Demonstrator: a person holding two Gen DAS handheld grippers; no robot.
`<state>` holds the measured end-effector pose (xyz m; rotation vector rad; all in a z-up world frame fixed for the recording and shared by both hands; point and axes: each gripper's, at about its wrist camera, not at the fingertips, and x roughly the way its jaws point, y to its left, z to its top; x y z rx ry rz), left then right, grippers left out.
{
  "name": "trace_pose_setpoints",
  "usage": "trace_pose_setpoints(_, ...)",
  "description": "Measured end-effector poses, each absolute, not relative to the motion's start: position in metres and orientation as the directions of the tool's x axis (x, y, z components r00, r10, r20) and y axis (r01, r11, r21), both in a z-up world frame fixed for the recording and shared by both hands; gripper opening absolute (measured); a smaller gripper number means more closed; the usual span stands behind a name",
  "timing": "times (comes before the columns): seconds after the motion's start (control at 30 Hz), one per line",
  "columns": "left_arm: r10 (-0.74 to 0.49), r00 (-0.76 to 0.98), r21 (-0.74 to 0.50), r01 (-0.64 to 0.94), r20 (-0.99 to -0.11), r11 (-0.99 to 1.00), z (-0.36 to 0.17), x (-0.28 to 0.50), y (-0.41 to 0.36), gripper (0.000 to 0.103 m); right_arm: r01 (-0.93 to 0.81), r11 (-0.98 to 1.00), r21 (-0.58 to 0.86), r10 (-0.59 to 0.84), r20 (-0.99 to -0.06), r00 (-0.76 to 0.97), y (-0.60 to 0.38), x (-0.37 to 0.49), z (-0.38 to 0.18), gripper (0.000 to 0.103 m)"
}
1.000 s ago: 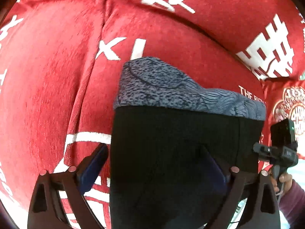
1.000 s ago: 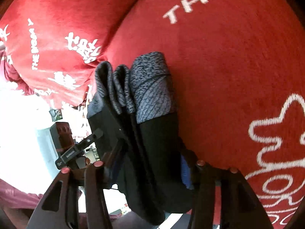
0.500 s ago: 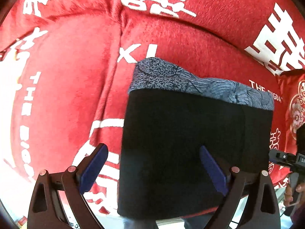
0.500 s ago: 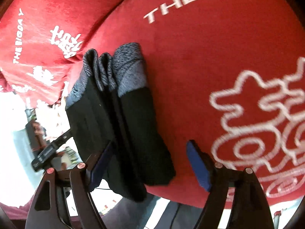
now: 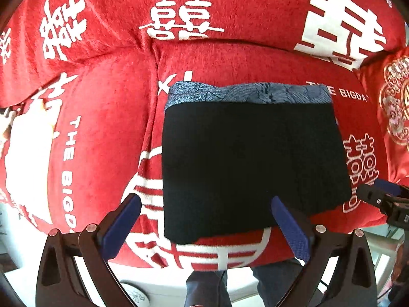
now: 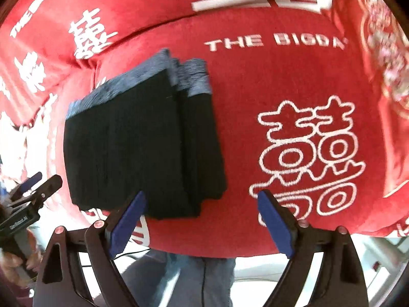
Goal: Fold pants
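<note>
The black pants [image 5: 250, 163] lie folded in a flat rectangle on the red sofa seat [image 5: 107, 133], with a blue-grey patterned waistband [image 5: 250, 93] along the far edge. In the right wrist view the pants [image 6: 143, 148] show as stacked layers to the left. My left gripper [image 5: 207, 220] is open and empty, just short of the stack's near edge. My right gripper [image 6: 202, 212] is open and empty, near the stack's right corner. Each gripper shows at the edge of the other's view [image 5: 383, 202] [image 6: 30, 189].
The red sofa cover carries white characters and lettering; its backrest [image 5: 230, 7] rises behind the pants. A red embroidered cushion [image 5: 393, 107] sits at the right. The seat's front edge [image 5: 204, 266] drops to a pale floor, with the person's jeans [image 6: 184, 276] below.
Both grippers have let go of the pants and pulled back from the sofa. The folded pants now lie flat on the seat, farther from both cameras.
</note>
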<state>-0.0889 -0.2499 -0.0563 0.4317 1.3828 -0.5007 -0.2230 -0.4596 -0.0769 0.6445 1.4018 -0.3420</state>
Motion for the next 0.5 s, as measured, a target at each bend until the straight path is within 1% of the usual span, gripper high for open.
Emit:
trace_pose_setpoints(0.2,-0.073,0.149,0.024,0.562,-0.986,0.827,-0.025,-0.103,-0.235,0.102,0.578,0.799,0.167,0.065,-0.979,0.193,-0.427,-0.229,-0.037,0.093)
trace_pose_setpoints(0.5,-0.082,0.182,0.031,0.546,-0.98,0.837,0.0,-0.103,-0.214,0.102,0.574,0.807,0.136,0.035,-0.982,0.183,-0.401,-0.234,-0.007,0.093)
